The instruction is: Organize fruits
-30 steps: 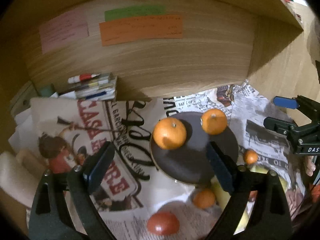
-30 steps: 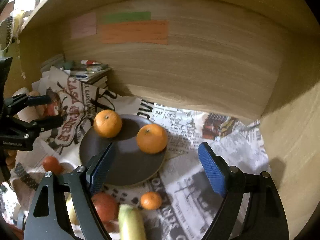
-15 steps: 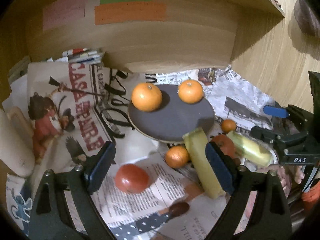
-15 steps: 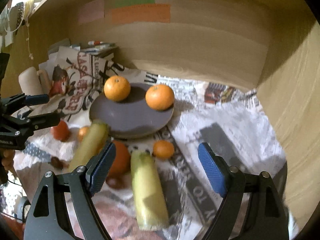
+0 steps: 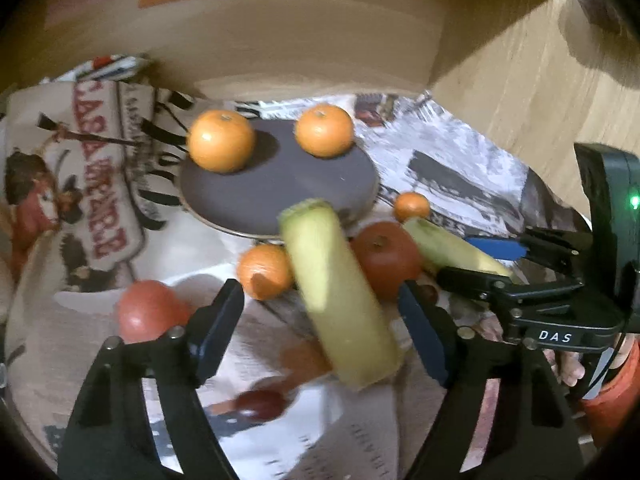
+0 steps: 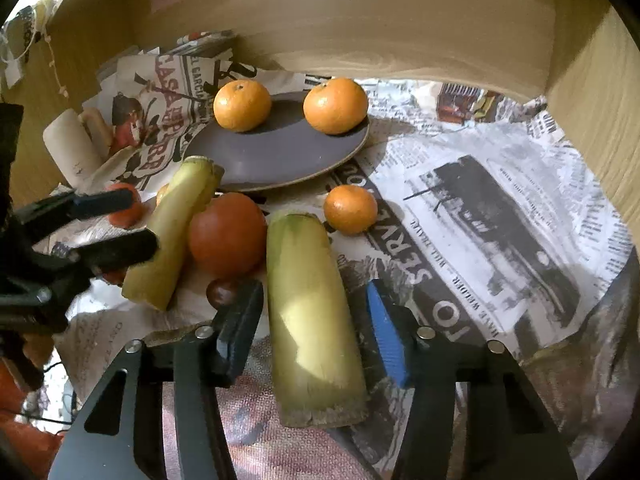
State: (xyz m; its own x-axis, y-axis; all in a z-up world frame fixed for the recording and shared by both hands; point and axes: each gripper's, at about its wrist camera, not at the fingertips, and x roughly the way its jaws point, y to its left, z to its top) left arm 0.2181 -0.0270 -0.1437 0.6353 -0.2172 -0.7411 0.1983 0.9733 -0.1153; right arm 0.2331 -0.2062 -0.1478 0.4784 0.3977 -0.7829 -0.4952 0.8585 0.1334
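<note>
A dark round plate (image 5: 276,192) (image 6: 276,152) holds two oranges (image 5: 221,146) (image 5: 325,131) (image 6: 242,105) (image 6: 335,105). In front of it on newspaper lie two yellow-green corn cobs (image 5: 340,300) (image 6: 312,312) (image 6: 172,228), a big tomato (image 5: 386,258) (image 6: 228,234), a small tomato (image 5: 150,312), and two small mandarins (image 5: 264,270) (image 6: 350,209). My left gripper (image 5: 320,324) is open, its fingers either side of one cob. My right gripper (image 6: 314,332) is open, straddling the other cob without touching it.
A wooden shelf wall (image 6: 360,32) rises behind the plate and a wooden side panel (image 6: 600,100) stands at the right. A white roll (image 6: 70,148) lies at the left. A small dark chestnut-like item (image 6: 222,292) sits by the right gripper's left finger.
Both grippers have pulled back and dropped lower toward the loose fruit. Each now has a corn cob between its open fingers.
</note>
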